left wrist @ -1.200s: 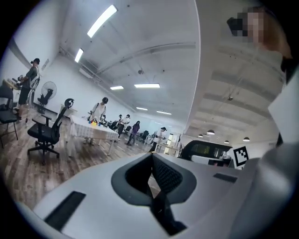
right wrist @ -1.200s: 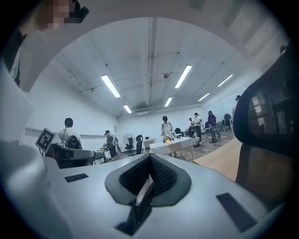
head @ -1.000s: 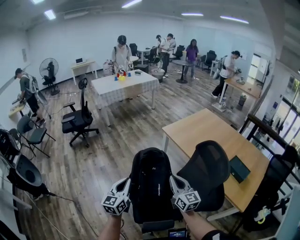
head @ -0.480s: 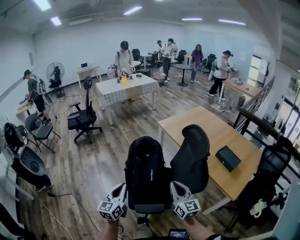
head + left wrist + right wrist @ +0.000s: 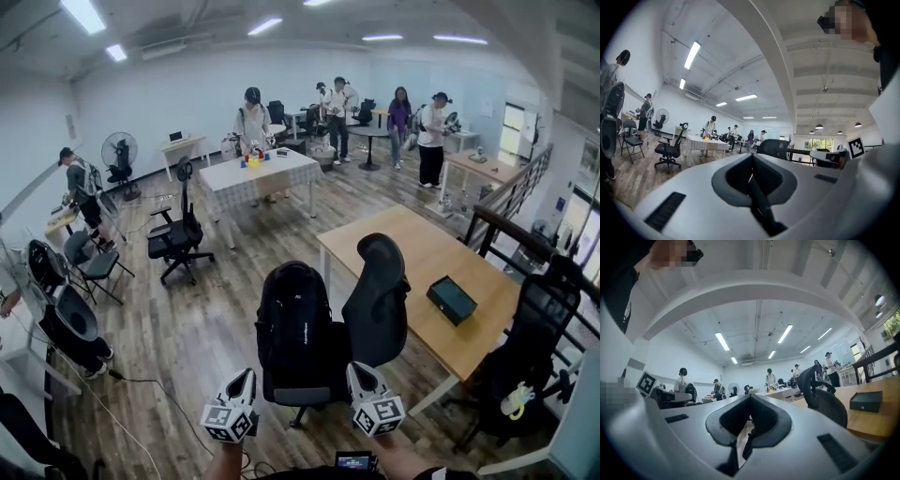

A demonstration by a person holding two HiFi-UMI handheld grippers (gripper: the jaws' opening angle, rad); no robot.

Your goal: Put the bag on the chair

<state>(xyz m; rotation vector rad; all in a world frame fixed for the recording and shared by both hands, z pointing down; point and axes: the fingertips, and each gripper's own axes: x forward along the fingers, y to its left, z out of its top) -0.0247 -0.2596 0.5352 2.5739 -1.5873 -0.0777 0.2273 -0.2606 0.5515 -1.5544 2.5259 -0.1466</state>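
Note:
The black backpack (image 5: 295,323) stands upright on the seat of a black office chair (image 5: 380,295), leaning against its backrest. Both grippers are nearer to me than the chair and clear of the bag. My left gripper (image 5: 244,380) is shut with nothing in it, and in the left gripper view its jaws (image 5: 751,157) meet in a dark seam, with the chair (image 5: 773,147) beyond them. My right gripper (image 5: 359,373) is also shut and empty. The right gripper view shows its closed jaws (image 5: 750,398) and the chair's backrest (image 5: 825,401) to the right.
A wooden desk (image 5: 412,258) with a black box (image 5: 452,300) stands right behind the chair. Another office chair (image 5: 178,239) and a white table (image 5: 258,173) are further back, with several people around. Chairs (image 5: 56,281) line the left wall; a cable (image 5: 150,394) lies on the floor.
Both grippers have drawn back from the backpack toward me, side by side. The bag stays on the chair seat, now farther from the grippers.

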